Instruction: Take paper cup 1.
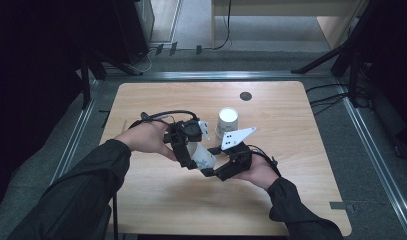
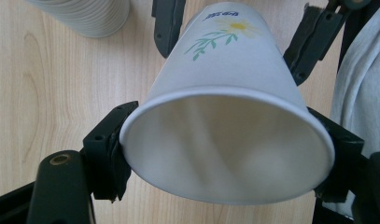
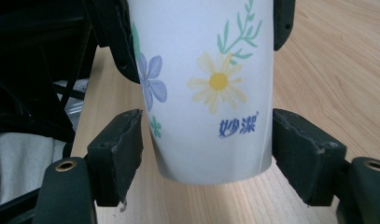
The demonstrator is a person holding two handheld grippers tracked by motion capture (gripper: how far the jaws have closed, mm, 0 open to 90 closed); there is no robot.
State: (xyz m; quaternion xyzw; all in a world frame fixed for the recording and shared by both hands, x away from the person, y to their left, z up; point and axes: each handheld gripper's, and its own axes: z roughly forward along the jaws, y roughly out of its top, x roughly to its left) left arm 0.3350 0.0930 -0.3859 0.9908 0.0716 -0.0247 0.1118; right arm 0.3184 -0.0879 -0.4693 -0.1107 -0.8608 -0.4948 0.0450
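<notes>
The flowered paper cup (image 1: 203,156) is lying tilted above the table (image 1: 291,125), near the middle. The left gripper (image 2: 225,154) is pinching its rim; the right gripper (image 3: 208,154) is standing spread around its base (small gaps showing). A stack of cups (image 1: 227,121) is standing just beyond.

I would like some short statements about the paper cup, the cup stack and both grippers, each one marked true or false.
1. The left gripper is clamped on the flowered paper cup near its open rim. True.
2. The right gripper squeezes the cup's base. False: its pads flank the base with small gaps.
3. The cup is filled with water. False: its inside looks empty.
4. A stack of cups stands on the wooden table beyond the grippers. True.
5. The cup is plain white. False: it bears printed flowers.
</notes>
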